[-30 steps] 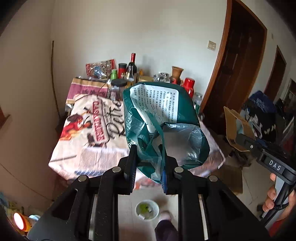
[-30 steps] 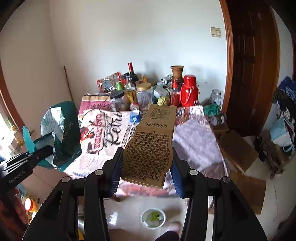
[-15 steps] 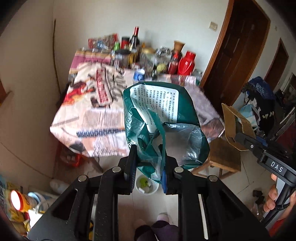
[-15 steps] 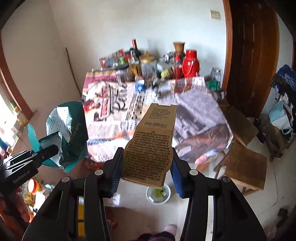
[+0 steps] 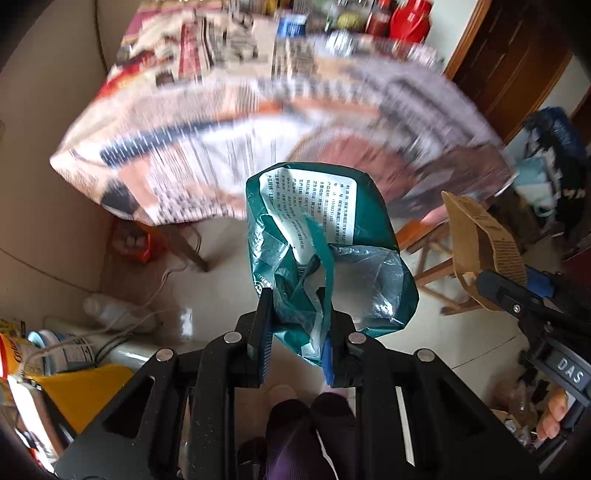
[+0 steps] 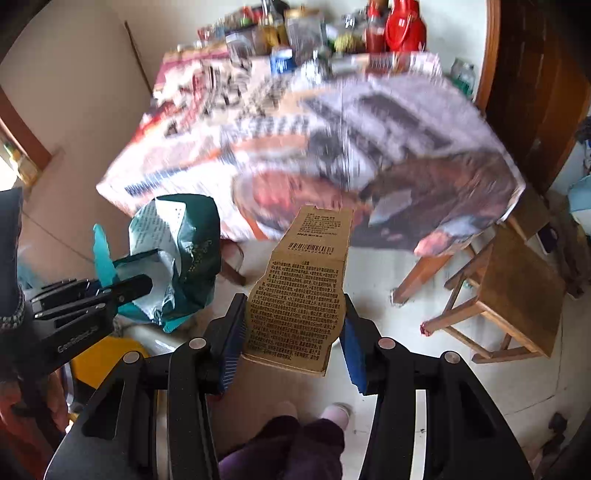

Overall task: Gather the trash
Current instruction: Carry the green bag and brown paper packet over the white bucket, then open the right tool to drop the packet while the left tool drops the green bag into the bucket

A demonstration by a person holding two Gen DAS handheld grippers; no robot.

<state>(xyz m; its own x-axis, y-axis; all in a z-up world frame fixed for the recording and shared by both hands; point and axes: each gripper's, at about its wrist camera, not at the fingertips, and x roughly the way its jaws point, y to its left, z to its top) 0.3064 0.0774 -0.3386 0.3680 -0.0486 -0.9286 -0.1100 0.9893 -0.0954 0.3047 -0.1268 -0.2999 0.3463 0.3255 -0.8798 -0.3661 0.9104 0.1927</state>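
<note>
Glossy plastic bag [image 5: 325, 236], matt brown paper packet [image 6: 303, 295]

A table under a printed cloth [image 6: 295, 122] fills the upper half of the right wrist view, blurred. Along its far edge, at about twelve o'clock, stand jars and bottles [image 6: 295, 29], with a red thermos [image 6: 404, 27] at one o'clock (labels too smeared to read). A wooden stool [image 6: 517, 291] sits on the pale floor at three o'clock, just beside the table's corner. At eight o'clock lies a yellow container [image 6: 99, 360]. In the left wrist view a red packet [image 5: 135, 240] lies under the table at nine o'clock.
</note>
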